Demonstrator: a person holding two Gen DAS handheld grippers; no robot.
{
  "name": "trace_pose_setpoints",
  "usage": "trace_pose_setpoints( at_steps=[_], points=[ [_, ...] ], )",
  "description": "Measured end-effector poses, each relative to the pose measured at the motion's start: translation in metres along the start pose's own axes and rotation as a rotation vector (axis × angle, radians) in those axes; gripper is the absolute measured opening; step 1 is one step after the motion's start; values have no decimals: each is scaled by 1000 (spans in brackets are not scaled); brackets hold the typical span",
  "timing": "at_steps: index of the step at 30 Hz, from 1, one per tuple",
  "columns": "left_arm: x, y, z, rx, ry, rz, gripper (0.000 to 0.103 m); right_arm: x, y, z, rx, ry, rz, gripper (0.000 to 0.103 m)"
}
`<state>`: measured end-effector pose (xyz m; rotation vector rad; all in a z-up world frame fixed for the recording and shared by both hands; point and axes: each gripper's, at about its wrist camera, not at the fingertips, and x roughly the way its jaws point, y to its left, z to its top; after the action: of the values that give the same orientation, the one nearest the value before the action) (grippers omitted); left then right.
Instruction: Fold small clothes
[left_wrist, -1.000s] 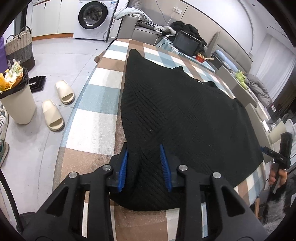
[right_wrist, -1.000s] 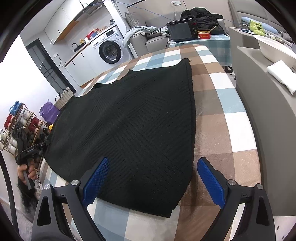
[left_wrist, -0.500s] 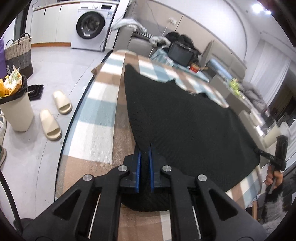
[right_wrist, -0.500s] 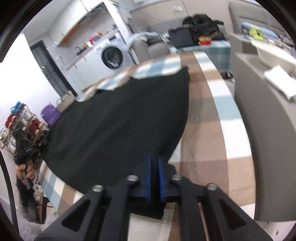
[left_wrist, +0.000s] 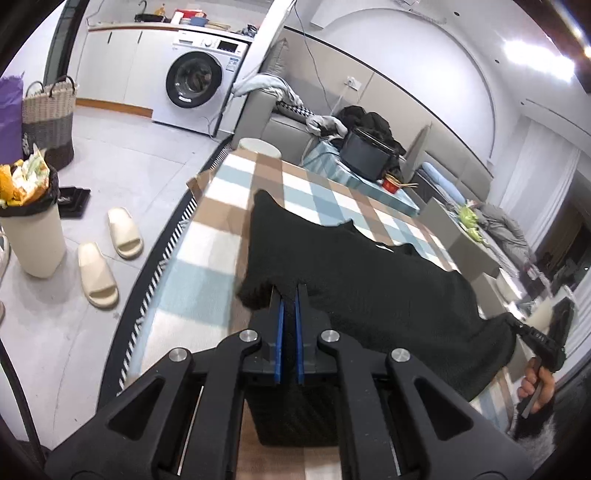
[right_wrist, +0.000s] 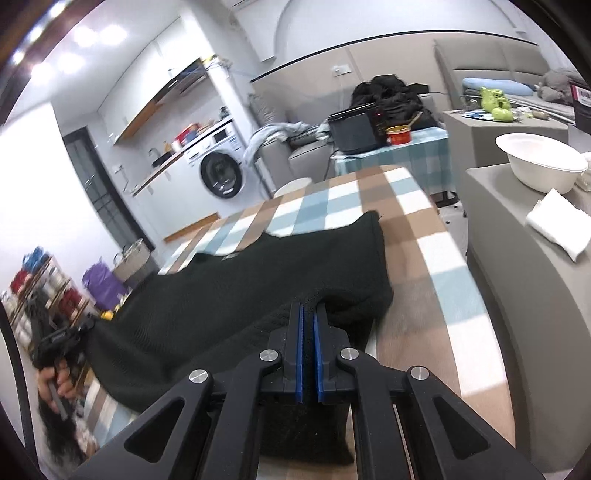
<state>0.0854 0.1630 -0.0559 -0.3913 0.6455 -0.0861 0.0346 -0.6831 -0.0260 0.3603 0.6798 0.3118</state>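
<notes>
The left gripper (left_wrist: 288, 295) is clamped on the near hem of the black knitted garment (left_wrist: 369, 288), mid-frame; the right gripper (right_wrist: 308, 314) pinches the same hem, lower centre; the far part lies on the blue, brown and white checked tablecloth (right_wrist: 424, 258).

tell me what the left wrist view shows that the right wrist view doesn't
Only the left wrist view: two cream slide sandals on the floor and a cream bin overfilled with rubbish. Only the right wrist view: a white bowl and a folded white cloth on a grey ledge. Both: the black knitted garment on the checked tablecloth, a white washing machine, and each claw, left claw and right claw, shut on the garment's near edge.
</notes>
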Motion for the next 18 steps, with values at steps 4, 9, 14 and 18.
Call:
trace_pose_setpoints(
  at_steps=[4,9,14,18],
  points=[
    [29,10,1,-30,63,44,3,21,-5,5,18,25,-86,5],
    [48,12,-17,-28,174,58,18,34,-19,-7,53,133,-57,42],
    [58,0,-33,11,207,36,52,38,-33,-22,115,226,17,60],
    [76,-13,-40,47,243,33,46,49,-23,-27,61,249,11,58]
  ],
)
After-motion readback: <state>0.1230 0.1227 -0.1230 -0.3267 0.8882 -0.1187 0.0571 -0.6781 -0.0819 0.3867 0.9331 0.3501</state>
